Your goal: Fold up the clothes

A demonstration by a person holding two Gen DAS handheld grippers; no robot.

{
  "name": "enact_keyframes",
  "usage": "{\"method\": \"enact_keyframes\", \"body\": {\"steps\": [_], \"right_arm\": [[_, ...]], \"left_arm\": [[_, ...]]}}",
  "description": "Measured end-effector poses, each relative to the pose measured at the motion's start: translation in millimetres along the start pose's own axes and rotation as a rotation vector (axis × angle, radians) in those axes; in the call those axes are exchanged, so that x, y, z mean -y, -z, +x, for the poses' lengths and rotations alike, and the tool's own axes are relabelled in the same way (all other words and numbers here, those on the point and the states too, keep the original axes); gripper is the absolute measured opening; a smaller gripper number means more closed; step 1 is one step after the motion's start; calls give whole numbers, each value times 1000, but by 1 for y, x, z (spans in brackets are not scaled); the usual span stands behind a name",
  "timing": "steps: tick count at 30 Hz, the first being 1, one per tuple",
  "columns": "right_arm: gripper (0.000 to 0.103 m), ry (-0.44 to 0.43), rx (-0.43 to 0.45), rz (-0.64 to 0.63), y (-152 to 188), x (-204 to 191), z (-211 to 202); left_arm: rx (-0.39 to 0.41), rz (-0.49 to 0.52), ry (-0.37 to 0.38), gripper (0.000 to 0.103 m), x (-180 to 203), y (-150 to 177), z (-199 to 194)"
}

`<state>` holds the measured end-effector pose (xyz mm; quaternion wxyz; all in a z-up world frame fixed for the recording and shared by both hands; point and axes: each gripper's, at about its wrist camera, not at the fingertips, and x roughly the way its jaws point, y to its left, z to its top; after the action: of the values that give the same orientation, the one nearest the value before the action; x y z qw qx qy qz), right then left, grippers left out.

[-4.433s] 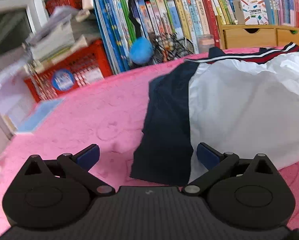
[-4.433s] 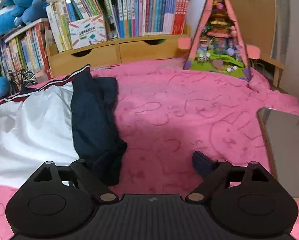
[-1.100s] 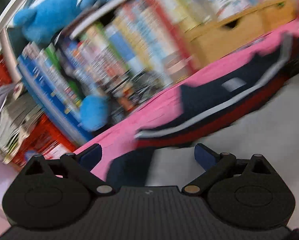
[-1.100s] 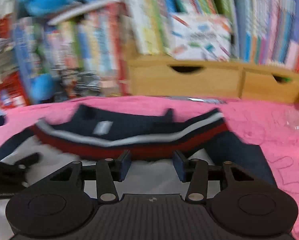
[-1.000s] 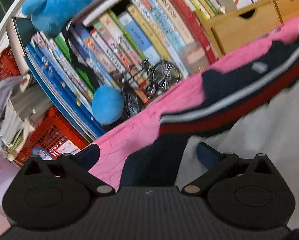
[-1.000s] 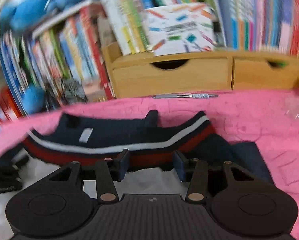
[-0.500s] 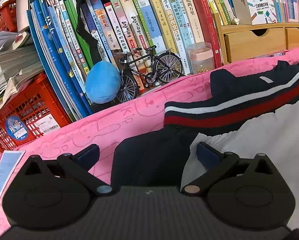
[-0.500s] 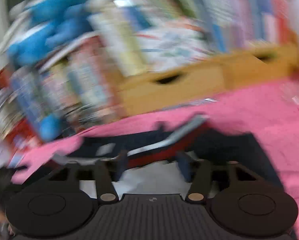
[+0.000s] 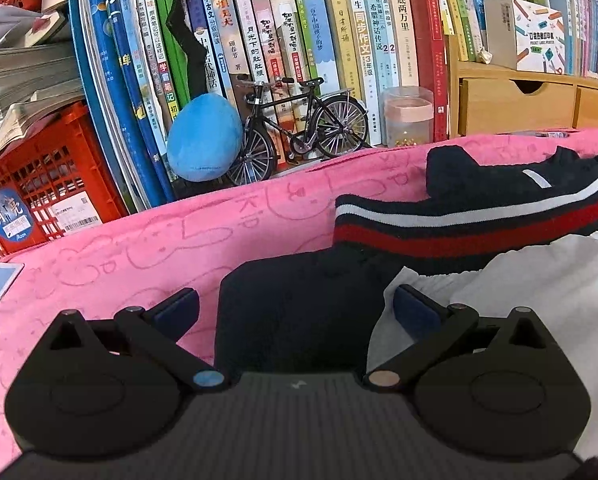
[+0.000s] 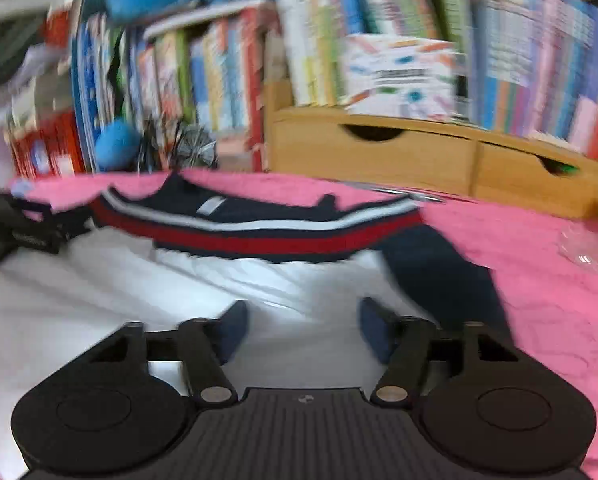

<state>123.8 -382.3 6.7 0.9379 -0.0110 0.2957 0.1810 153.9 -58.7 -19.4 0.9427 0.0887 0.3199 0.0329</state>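
A white garment [image 9: 531, 288] with navy sleeves and a navy, white and red striped collar [image 9: 479, 228] lies on the pink blanket [image 9: 139, 248]. My left gripper [image 9: 295, 308] is open above its left navy sleeve [image 9: 299, 312] and does not press on it. In the blurred right wrist view my right gripper [image 10: 305, 328] hovers over the white body [image 10: 159, 280], short of the collar [image 10: 259, 236]. Its jaws are closing, with only flat cloth below the gap and nothing pinched. The right navy sleeve [image 10: 439, 276] lies beside it. The left gripper's body [image 10: 27, 232] shows at that view's left edge.
Behind the blanket stand rows of books [image 9: 339, 40], a toy bicycle [image 9: 299, 132], a blue plush egg [image 9: 205, 140], a clear jar [image 9: 409, 116], a red crate [image 9: 39, 184] and a wooden drawer unit [image 10: 419, 156]. A pen [image 10: 403, 194] lies by the drawers.
The right gripper let go of the collar, spread its jaws and drew back over the white body. The left wrist view rolled level; its jaws stayed open over the navy sleeve.
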Motion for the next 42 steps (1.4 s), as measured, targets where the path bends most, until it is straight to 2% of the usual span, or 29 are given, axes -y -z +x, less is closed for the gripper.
{"method": "enact_keyframes", "body": {"steps": [2,4,6,9,13,15,16,18,21,23,25,26,28,30,32,35,36,38,39,40,42], "right_arm": [[57,89,-5,35,0,3,-18],[82,158,0,29,3,-6,-39],[84,143,39,-62,15,-26,-65],[87,98,30,-202,38,-61,-96],[88,35,28,-282,72,-101,-124],[89,20,45,-392,85,-123,-133],[91,14,54,-451,91,-135,-137],[91,16,61,-652,105,-157,-138],[89,5,88,-907,119,-177,-128],[88,-15,89,-957,112,-180,-118],[70,8,69,-975,102,-179,-104],[70,3,64,-972,97,-178,-98],[50,-9,63,-954,90,-178,-93],[44,-17,73,-932,83,-178,-95],[41,-30,83,-894,71,-174,-102],[41,-65,92,-816,50,-162,-108],[42,-80,95,-803,45,-159,-110],[46,-110,106,-822,43,-153,-114],[48,-126,110,-852,46,-151,-117],[49,-146,111,-894,50,-150,-121],[49,-163,116,-1034,67,-152,-130]], "left_arm": [[9,11,-17,103,2,-1,-1],[21,13,-29,103,2,-1,-4],[44,-1,-44,103,0,2,-13],[91,-15,-43,103,-4,10,-47],[197,35,38,103,-6,38,-124],[239,127,89,103,0,50,-166],[236,182,126,103,5,56,-180],[216,290,203,103,17,69,-203],[166,387,332,103,34,81,-221],[175,462,339,103,49,85,-228],[186,535,314,103,65,90,-227],[185,567,306,103,72,91,-222],[171,615,317,103,85,94,-211],[181,657,316,103,98,98,-202],[225,706,271,103,114,96,-197],[318,800,157,103,137,98,-190],[325,815,151,103,139,98,-190],[320,834,163,89,139,98,-189],[318,844,168,70,139,98,-189],[316,853,174,60,139,98,-189],[312,872,185,60,139,97,-188]]}}
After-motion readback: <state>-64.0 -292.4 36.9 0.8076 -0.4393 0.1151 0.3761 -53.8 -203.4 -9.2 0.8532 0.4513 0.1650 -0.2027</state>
